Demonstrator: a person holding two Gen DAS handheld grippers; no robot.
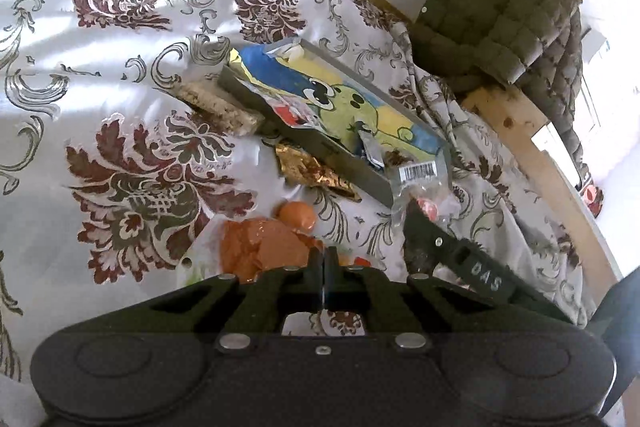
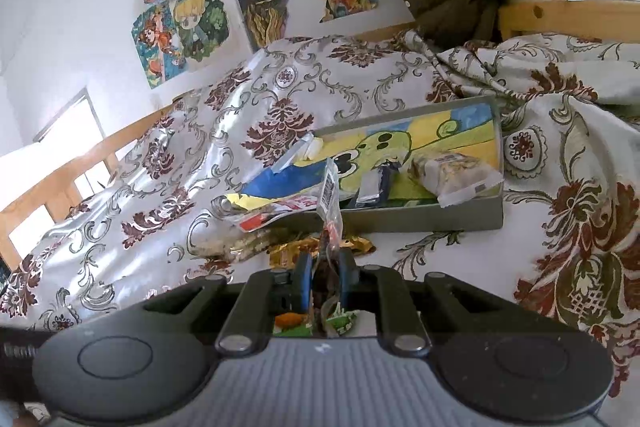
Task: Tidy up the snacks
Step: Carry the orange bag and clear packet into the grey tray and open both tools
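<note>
Right wrist view: snack packets in gray box (image 2: 440, 219), right jaws pinching clear packet (image 2: 330, 187), left jaws together.

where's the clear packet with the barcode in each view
Left wrist: the barcode packet sits right of centre, hanging over the near right corner of the tray, pinched from below by the right gripper.
Right wrist: the packet stands up at centre, just above the gripper, in front of the tray's near wall.
Shared landmark: the green cartoon frog printed inside the tray.
</note>
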